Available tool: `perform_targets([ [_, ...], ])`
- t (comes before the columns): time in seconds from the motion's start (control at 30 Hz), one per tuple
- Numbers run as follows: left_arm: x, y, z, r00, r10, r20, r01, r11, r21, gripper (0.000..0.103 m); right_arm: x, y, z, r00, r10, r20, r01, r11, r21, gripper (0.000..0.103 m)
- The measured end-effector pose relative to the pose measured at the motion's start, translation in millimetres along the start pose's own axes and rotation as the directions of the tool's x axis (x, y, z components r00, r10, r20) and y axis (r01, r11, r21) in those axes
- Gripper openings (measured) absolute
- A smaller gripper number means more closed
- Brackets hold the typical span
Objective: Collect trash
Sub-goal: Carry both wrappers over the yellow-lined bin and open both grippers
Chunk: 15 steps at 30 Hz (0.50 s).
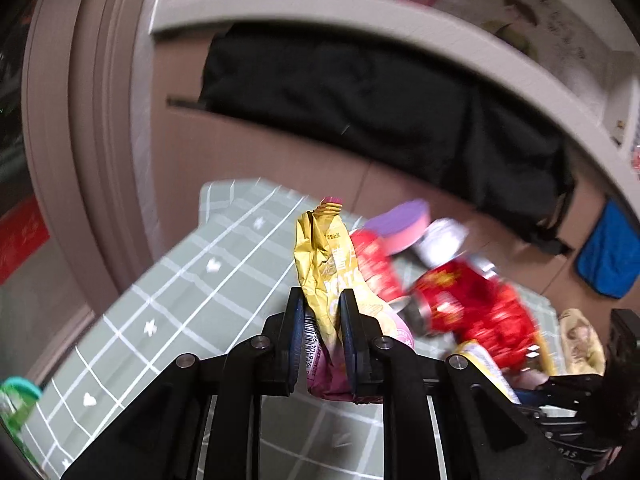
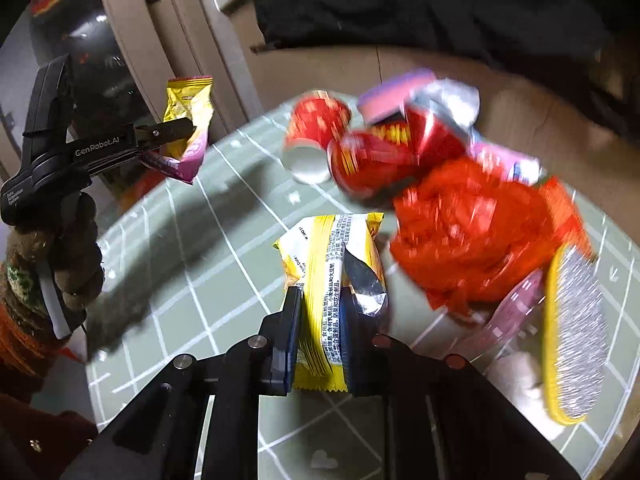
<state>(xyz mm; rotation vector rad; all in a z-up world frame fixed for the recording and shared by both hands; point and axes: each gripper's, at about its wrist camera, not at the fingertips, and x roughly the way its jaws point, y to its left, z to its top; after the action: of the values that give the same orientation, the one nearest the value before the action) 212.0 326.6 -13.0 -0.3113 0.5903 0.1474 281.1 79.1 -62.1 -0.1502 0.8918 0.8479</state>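
Observation:
My left gripper (image 1: 320,320) is shut on a crumpled yellow and pink snack wrapper (image 1: 320,256), held above the table. The right wrist view shows that gripper (image 2: 188,130) at the left with the same wrapper (image 2: 188,120). My right gripper (image 2: 320,312) is shut on a yellow and white snack packet (image 2: 324,280) with a torn silver flap, held over the table. A pile of trash lies to the right: a red paper cup (image 2: 312,128), red wrappers (image 2: 472,232), a purple and pink box (image 2: 392,96), a yellow-rimmed foil wrapper (image 2: 576,332).
The table has a green cloth with white grid lines (image 1: 192,292). A black cloth (image 1: 360,92) hangs behind it. A green bottle cap (image 1: 20,390) shows at the lower left edge. A blue item (image 1: 608,256) hangs at the right.

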Motion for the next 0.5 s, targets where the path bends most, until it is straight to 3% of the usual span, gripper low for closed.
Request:
perform_targets([
  [0.1, -24, -24, 15, 0.998, -0.027, 0.064, 0.025, 0.999, 0.029, 0.018, -31, 2, 12, 0.997, 0.003, 0.082, -0.003, 1.0, -0.009, 0.015],
  [0.23, -55, -70, 34, 0.987, -0.07, 0.147, 0.057, 0.994, 0.088, 0.018, -89, -5, 31, 0.973, -0.072, 0.219, 0.069, 0.997, 0.017, 0.015],
  [0.4, -82, -149, 48, 0.961, -0.139, 0.238, 0.092, 0.976, 0.198, 0.018, -180, -23, 38, 0.887, -0.266, 0.378, 0.255, 0.964, 0.082, 0.015],
  [0.5, -87, -198, 49, 0.953, -0.195, 0.232, 0.138, 0.961, 0.242, 0.018, -224, -40, 30, 0.838, -0.347, 0.421, 0.329, 0.937, 0.118, 0.015],
])
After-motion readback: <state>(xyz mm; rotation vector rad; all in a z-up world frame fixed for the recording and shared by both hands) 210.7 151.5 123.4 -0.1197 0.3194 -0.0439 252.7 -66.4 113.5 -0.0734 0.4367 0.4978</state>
